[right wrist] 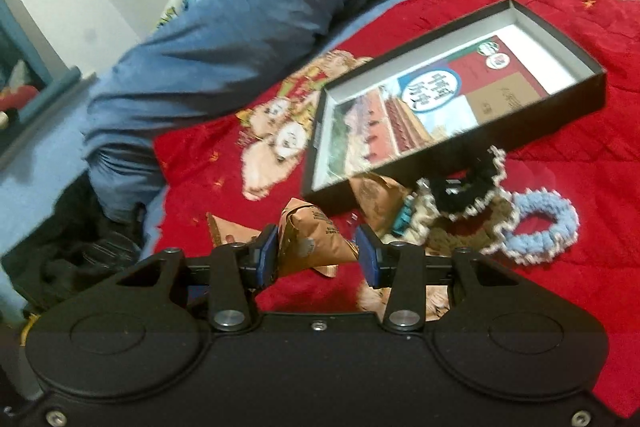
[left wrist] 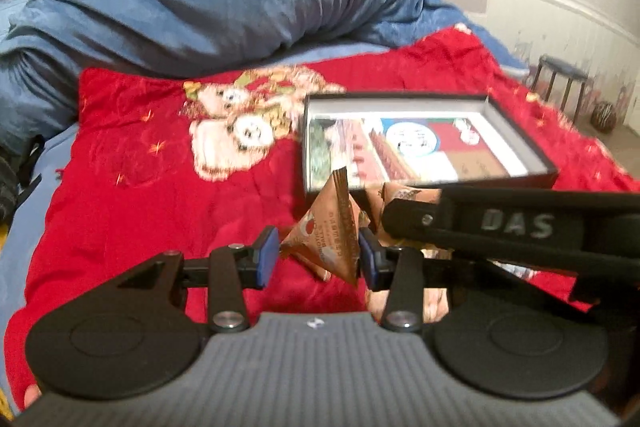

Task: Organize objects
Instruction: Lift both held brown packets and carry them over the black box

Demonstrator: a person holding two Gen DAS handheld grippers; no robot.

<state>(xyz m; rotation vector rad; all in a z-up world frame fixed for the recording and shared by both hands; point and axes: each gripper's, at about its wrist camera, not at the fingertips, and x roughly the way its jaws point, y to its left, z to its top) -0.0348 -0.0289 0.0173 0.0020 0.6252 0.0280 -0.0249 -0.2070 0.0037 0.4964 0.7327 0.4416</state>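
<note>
Left wrist: packet (left wrist: 324,243) sits between left claw (left wrist: 318,257) pads (touching).

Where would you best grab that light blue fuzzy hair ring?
Pinch one side of the light blue scrunchie, on its far right arc, coming from above. It lies flat on the red quilt, and its left side touches the black scrunchie pile; the right is free.
</note>
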